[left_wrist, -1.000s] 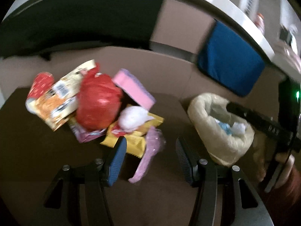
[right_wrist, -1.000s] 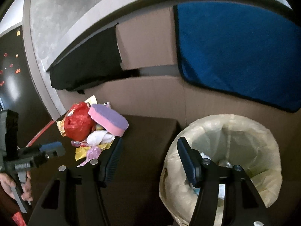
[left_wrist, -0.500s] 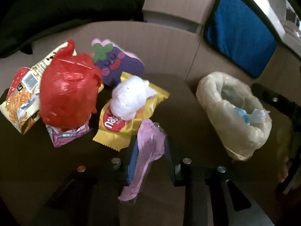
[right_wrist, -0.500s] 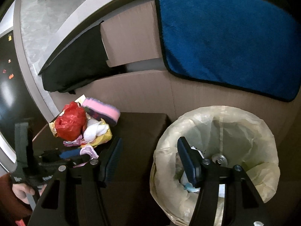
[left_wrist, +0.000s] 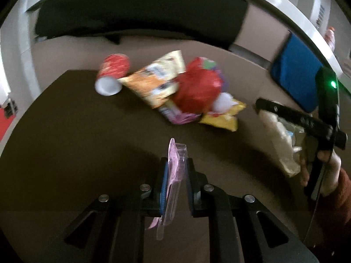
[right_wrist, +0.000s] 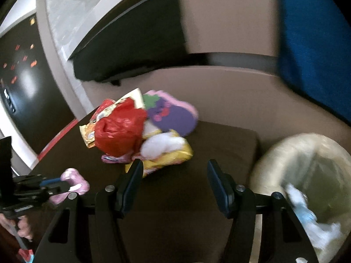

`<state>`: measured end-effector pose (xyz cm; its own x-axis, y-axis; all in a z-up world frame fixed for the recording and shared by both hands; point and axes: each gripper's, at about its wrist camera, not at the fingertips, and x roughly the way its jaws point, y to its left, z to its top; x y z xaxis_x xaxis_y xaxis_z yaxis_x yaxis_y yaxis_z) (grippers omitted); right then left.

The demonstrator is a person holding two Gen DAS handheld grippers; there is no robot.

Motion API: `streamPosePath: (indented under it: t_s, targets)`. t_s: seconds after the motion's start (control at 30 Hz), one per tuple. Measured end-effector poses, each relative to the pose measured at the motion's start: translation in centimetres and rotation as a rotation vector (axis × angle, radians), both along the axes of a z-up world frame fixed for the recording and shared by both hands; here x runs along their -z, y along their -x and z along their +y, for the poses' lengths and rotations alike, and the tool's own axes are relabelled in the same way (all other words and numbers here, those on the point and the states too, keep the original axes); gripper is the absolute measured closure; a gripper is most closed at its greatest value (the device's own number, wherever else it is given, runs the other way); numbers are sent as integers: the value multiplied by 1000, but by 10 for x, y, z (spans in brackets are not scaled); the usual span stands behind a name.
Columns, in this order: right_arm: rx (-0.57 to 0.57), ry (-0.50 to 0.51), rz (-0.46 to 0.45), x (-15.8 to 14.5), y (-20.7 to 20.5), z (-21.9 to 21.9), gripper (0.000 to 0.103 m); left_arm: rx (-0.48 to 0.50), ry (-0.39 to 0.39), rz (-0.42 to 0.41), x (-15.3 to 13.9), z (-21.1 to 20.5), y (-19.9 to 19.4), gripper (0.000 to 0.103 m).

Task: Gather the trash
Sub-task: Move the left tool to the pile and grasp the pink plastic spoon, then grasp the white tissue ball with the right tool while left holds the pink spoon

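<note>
spreading across both views, a dark brown table [left_wrist: 76, 142] carries everything, with a tan cardboard wall behind it. only the right wrist view shows the pale bag-lined bin [right_wrist: 307, 164] open at the table's right edge, with white and light-blue scraps inside; the left wrist view shows it half hidden behind the right gripper [left_wrist: 263, 106] and the hand [left_wrist: 329, 164] holding it, with a dark red sleeve.

a heap of trash lies at the far side of the table, well apart from both grippers: a red plastic bag [left_wrist: 199, 89] on top, an orange snack packet [left_wrist: 153, 83] beside it, a yellow wrapper [left_wrist: 221, 118] with a white wad [right_wrist: 162, 145] on it. the purple grape-shaped sponge [right_wrist: 173, 116] is plain in the right wrist view but only a sliver in the left. a red and white cup [left_wrist: 111, 74] lying on its side shows only in the left wrist view.

the left gripper [left_wrist: 176, 173] has just been closing and is clamped on a pink and clear plastic wrapper [left_wrist: 174, 171], held on edge between its pads above the bare table; the right wrist view shows this from the side at lower left. the right gripper's pads stand apart with nothing between them, over the table between heap and bin.
</note>
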<state>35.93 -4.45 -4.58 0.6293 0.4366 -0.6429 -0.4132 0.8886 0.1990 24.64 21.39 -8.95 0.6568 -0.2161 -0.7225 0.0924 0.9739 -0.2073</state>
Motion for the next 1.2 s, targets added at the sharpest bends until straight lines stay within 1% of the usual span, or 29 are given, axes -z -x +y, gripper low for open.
streamPosePath:
  t_s: [0.1,0.2,0.27,0.33,0.4,0.47,0.5,0.53,0.63,0.8,0.9,1.0,1.03,1.1,1.2]
  targets:
    - [-22,21,-12,3,-13,29,46,-28,15,14,4,21,6,87]
    - [-29,96,-50,8,-28,54,46,-43,57,19,8,35,9,86]
    - [-29,147,-39,17,-41,66,46,-44,84,13,9,41,11,86]
    - [-28,187,-20,25,-50,75,46,-50,94,8,7,44,13,84]
    - [-36,210,0,34,-54,80,48,-56,110,-4,7,48,15,81]
    - [-39,218,11,40,-53,81,59,-55,121,-13,6,50,17,78]
    - [-44,219,13,40,-52,81,69,-53,122,-10,5,48,16,76]
    - [-52,214,13,40,-50,79,76,-48,125,-6,6,48,16,74]
    - [-55,182,-20,27,-38,71,79,-30,131,-1,7,46,15,72]
    - [-51,67,-65,-8,-8,45,79,-24,111,7,8,42,13,66]
    - [-80,13,-83,-23,17,33,79,-28,92,16,10,38,10,63]
    - [-121,24,-74,-22,40,29,79,-60,50,29,13,38,6,62]
    - [-130,37,-65,-19,49,27,79,-71,50,31,14,39,5,63]
    - [-147,60,-35,-8,64,26,79,-102,72,47,17,43,0,63]
    - [-155,69,12,8,76,23,79,-146,100,77,22,50,-9,63]
